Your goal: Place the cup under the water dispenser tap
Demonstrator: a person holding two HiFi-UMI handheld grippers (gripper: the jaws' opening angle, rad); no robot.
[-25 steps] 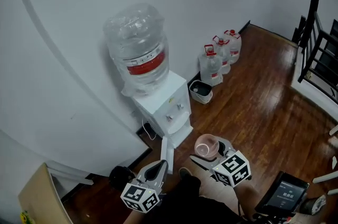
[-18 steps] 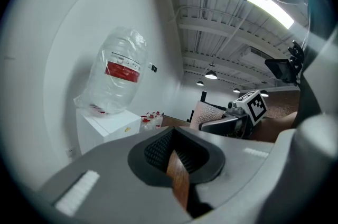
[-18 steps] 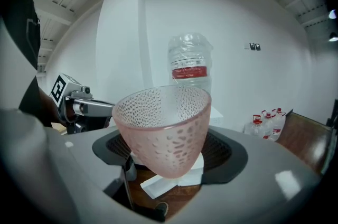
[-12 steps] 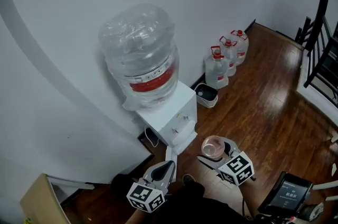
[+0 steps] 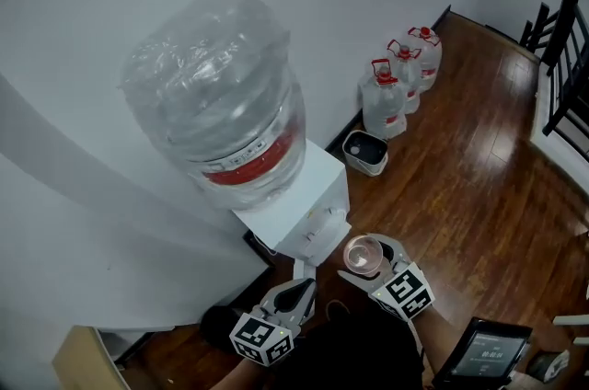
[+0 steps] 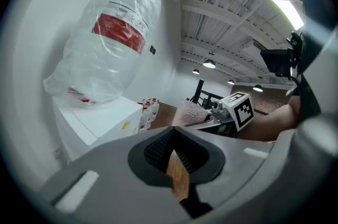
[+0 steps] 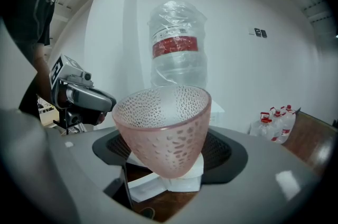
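A white water dispenser [image 5: 308, 209] stands against the wall with a big clear bottle [image 5: 216, 98] on top; its taps [image 5: 329, 215] face the room. My right gripper [image 5: 366, 261] is shut on a pink dimpled cup [image 5: 364, 254], upright, just in front of and below the taps. In the right gripper view the cup [image 7: 163, 125] fills the jaws, the bottle [image 7: 177, 43] behind it. My left gripper [image 5: 296, 291] is shut and empty, to the left of the cup beside the dispenser's base. The left gripper view shows the dispenser [image 6: 97, 117] and the cup [image 6: 189, 112].
Several spare water jugs [image 5: 400, 85] and a small white bin [image 5: 366, 151] stand along the wall to the right of the dispenser. A black stair railing [image 5: 566, 39] is at far right, a tablet screen [image 5: 483, 351] at lower right, a cardboard box [image 5: 83, 362] at lower left.
Both grippers have come closer to the dispenser and lower. The cup, still held, has moved from out on the floor side to right in front of the taps.
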